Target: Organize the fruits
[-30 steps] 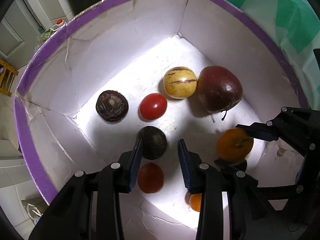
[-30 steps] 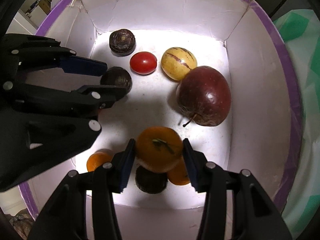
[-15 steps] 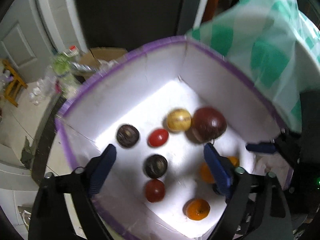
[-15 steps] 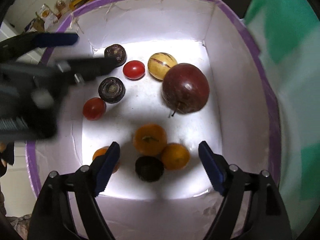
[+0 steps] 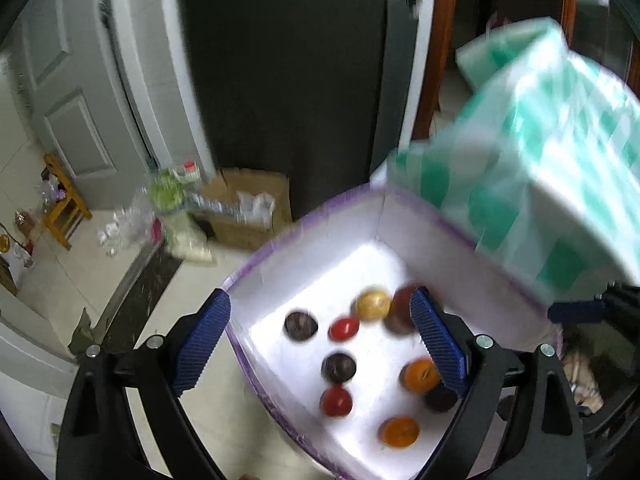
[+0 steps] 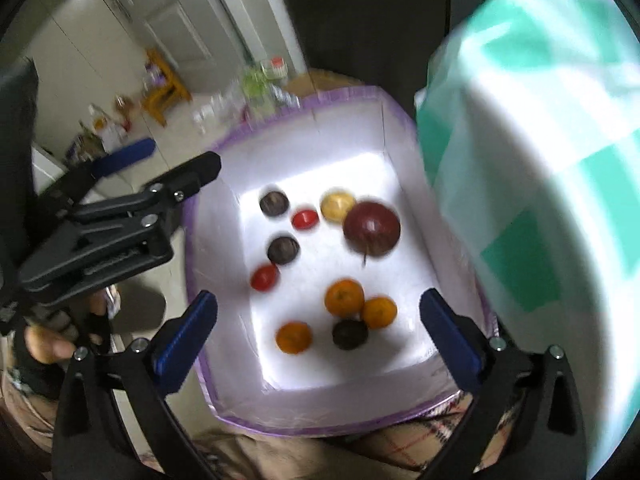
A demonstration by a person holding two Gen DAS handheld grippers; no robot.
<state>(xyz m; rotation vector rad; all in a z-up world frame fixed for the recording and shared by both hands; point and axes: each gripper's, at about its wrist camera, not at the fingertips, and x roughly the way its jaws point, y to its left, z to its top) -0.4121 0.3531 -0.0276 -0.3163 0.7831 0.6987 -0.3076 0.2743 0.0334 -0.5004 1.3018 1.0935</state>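
Note:
A white box with a purple rim (image 6: 304,428) (image 5: 256,256) holds several fruits. A big dark red apple (image 6: 372,228) lies beside a yellow striped fruit (image 6: 337,206). There are red tomatoes (image 6: 305,219) (image 6: 264,277), dark round fruits (image 6: 274,203) (image 6: 283,250) (image 6: 350,334) and oranges (image 6: 344,297) (image 6: 379,312) (image 6: 293,337). My left gripper (image 5: 320,344) is open and empty, high above the box; it also shows in the right wrist view (image 6: 152,184). My right gripper (image 6: 320,344) is open and empty above the box's near side.
A table with a green and white checked cloth (image 6: 532,184) (image 5: 532,184) stands right of the box. On the floor beyond lie a cardboard box (image 5: 248,216), bottles (image 5: 172,196) and a small yellow stool (image 5: 64,204). Grey doors (image 5: 80,92) stand behind.
My right gripper let go of an orange, which now lies in the box. Both grippers opened wide and rose up away from the box.

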